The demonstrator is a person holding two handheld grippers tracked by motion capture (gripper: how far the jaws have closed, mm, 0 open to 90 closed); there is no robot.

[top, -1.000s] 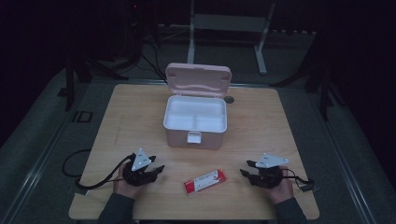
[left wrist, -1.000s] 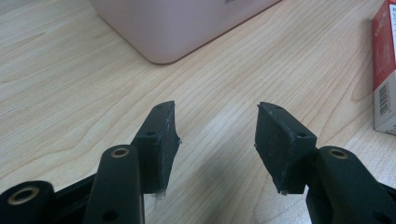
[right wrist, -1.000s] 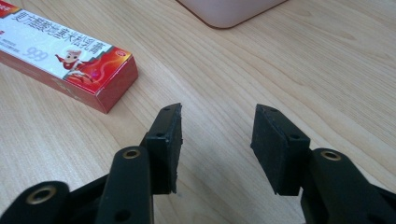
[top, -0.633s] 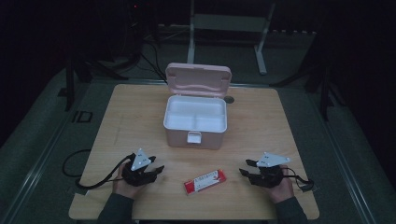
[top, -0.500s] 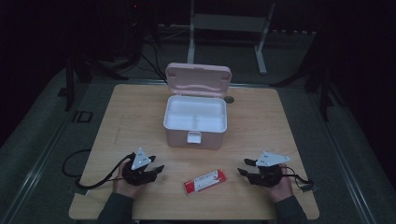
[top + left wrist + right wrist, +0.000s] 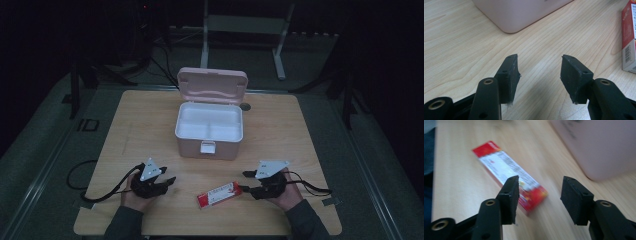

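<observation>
Currently the right gripper (image 6: 537,195), jaws spread, reaches the carton (image 6: 509,175) end-on; closing off-centre may skid it aside.

Two forearms reach in from the near edge, each hand wrapped around a black gripper. The left gripper (image 6: 167,181) sits low, jaws spread apart and empty. The right gripper (image 6: 245,181) also has its jaws parted, seemingly angled inward, though the dim light blurs detail.

Red carton (image 6: 510,175) blurred; print illegible
</observation>
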